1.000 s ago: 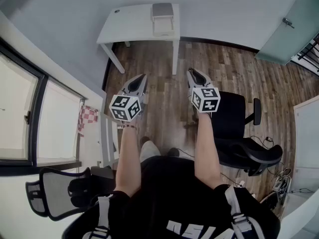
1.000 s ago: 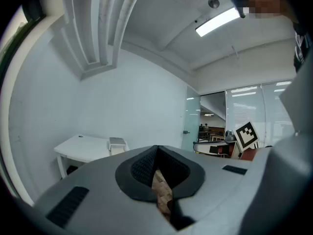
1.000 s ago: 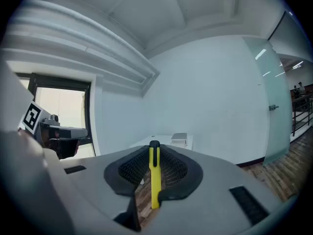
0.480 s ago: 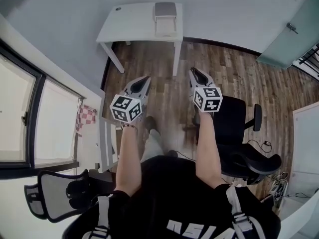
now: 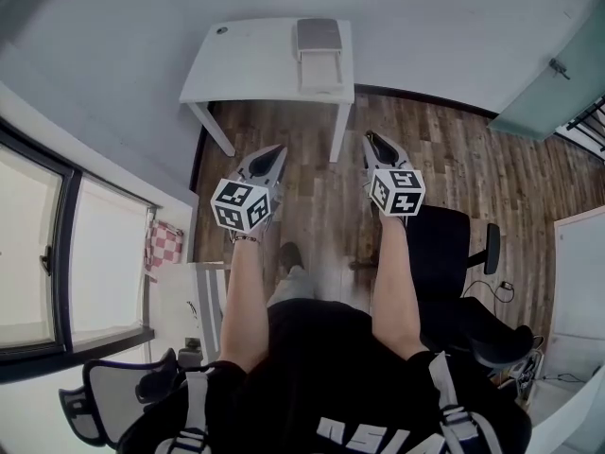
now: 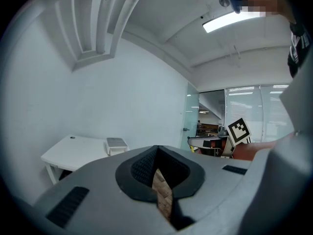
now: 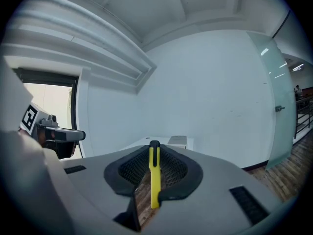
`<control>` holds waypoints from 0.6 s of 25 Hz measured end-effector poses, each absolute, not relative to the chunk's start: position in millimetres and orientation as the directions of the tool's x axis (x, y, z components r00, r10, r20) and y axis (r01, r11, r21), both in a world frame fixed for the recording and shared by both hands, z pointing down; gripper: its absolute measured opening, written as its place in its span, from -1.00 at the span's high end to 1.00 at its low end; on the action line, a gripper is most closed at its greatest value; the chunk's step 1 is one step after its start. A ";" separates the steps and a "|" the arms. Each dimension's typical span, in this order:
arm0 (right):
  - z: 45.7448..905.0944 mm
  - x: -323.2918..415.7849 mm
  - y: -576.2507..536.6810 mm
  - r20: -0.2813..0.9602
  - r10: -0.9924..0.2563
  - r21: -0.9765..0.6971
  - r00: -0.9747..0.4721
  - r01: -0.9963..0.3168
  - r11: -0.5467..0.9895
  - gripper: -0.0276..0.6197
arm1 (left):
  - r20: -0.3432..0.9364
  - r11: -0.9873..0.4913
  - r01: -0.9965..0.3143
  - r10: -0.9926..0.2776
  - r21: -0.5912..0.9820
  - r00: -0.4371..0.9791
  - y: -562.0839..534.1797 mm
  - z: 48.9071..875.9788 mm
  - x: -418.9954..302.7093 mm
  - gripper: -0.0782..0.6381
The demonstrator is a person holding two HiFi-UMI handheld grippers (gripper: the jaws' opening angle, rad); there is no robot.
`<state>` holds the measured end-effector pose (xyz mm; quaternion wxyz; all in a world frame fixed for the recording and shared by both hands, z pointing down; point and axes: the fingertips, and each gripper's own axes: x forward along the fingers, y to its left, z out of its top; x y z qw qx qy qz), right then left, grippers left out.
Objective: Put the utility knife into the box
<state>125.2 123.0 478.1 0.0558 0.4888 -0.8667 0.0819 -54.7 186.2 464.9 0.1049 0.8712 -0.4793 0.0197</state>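
Head view looks steeply down on a person's bare forearms, each hand holding a grey two-jaw tool with a black-and-white marker cube. At 12 o'clock a white rectangular table (image 5: 248, 62) stands against the wall, and on its right end sits a small pale box with a grey upper part (image 5: 319, 53). Both tools are well apart from it, over brown wood-plank flooring (image 5: 454, 159), and a black office chair (image 5: 444, 244) sits at 4 o'clock. The left gripper (image 5: 273, 153) and the right gripper (image 5: 372, 141) both point toward 12 o'clock, which suggests a carry toward the table, with the placing not yet begun. From above, neither tool's load shows. The right gripper view supplies it: a slim yellow plastic utility knife with a black tip (image 7: 155, 177) is pinched upright between the black ribbed pads, its black end toward the box at 12 o'clock. It is likely held lengthwise so it can be lowered straight in. The left gripper view shows its pads pressed together at the tips with nothing between them, only floor showing through the gap behind. This spare tool probably waits to steady the box. No view settles whether the box is open.
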 end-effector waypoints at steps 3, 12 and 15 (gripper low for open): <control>476.1 110.0 96.4 0.183 -0.840 -0.087 -0.511 -0.859 0.504 0.67 | 0.136 -0.524 -0.834 -0.826 0.173 0.547 158.0 462.9 -68.6 0.71; 483.4 69.7 39.6 0.211 -0.841 -0.085 -0.498 -0.867 0.491 0.67 | 0.127 -0.520 -0.829 -0.826 0.206 0.549 97.8 464.7 -114.8 0.71; 486.3 57.4 26.4 0.218 -0.841 -0.080 -0.495 -0.868 0.490 0.67 | 0.121 -0.519 -0.827 -0.826 0.215 0.550 83.6 466.6 -128.4 0.71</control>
